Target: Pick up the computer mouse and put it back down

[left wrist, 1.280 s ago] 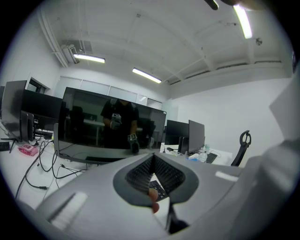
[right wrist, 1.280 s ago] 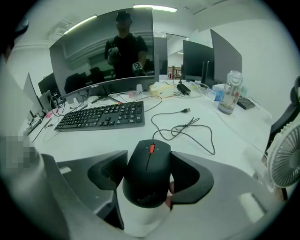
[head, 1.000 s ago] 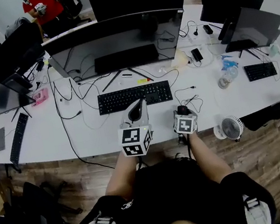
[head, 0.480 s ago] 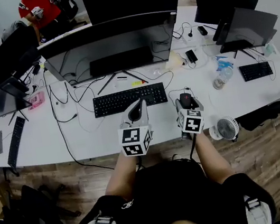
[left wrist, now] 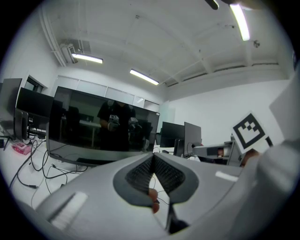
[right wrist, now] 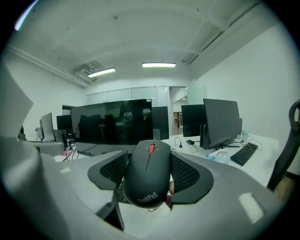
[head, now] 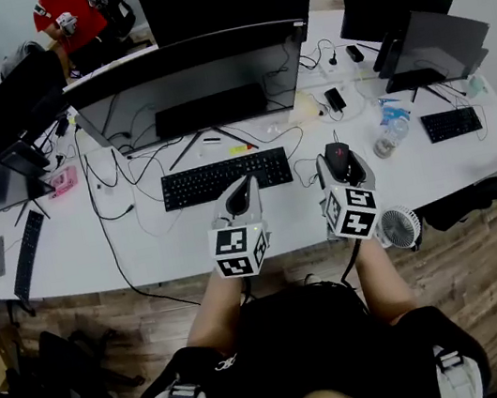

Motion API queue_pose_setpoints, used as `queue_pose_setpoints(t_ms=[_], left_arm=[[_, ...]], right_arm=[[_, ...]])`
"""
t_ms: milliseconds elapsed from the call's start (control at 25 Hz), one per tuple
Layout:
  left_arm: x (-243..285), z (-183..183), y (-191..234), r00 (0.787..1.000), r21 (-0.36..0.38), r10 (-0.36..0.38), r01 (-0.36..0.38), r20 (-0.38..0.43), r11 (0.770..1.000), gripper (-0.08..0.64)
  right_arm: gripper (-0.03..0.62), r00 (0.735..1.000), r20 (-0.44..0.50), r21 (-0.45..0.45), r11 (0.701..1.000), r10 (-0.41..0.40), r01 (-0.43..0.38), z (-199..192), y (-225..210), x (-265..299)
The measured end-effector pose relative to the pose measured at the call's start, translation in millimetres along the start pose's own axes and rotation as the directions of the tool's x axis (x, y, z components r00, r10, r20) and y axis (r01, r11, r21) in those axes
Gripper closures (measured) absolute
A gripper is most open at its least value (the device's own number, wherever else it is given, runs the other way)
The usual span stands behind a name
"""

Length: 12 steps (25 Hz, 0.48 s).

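Note:
A black computer mouse (right wrist: 147,173) with a red scroll wheel sits clamped between the pads of my right gripper (right wrist: 149,174). In the head view the mouse (head: 340,159) is lifted above the white desk (head: 75,243), right of the black keyboard (head: 225,177), with the right gripper (head: 340,166) shut on it. My left gripper (head: 244,194) hovers over the desk's front edge just below the keyboard. Its jaws are shut together with nothing between them, as the left gripper (left wrist: 152,177) view shows.
A wide monitor (head: 190,84) stands behind the keyboard amid loose cables. A small white fan (head: 397,227) stands at the desk edge right of the right gripper. A water bottle (head: 389,136), a second keyboard (head: 451,124) and more monitors fill the right side. A person in red stands far back.
My right gripper has risen and moved right and away from me with the mouse in it. The left gripper has stayed put.

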<state>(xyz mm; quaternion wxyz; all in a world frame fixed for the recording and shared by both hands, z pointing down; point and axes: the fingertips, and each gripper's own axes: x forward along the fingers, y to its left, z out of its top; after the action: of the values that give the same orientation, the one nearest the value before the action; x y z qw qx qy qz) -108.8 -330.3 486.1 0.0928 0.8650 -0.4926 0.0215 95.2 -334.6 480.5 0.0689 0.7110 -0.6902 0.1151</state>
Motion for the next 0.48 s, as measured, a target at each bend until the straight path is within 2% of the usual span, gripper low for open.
queue_pose_setpoints(t_ms=[240, 480], left_arm=[[0.0, 4.3, -4.6, 1.0, 0.014, 0.002, -0.002, 0.007, 1.0, 0.511], [0.0, 6.9, -7.9, 1.0, 0.028, -0.002, 0.002, 0.016, 1.0, 0.511]], right_arm=[[0.298, 0.997, 0.071, -0.003, 1.0, 0.012, -0.012, 27.2, -0.9, -10.5], [0.298, 0.999, 0.039, 0.001, 1.0, 0.02, -0.02, 6.4, 1.3, -3.5]])
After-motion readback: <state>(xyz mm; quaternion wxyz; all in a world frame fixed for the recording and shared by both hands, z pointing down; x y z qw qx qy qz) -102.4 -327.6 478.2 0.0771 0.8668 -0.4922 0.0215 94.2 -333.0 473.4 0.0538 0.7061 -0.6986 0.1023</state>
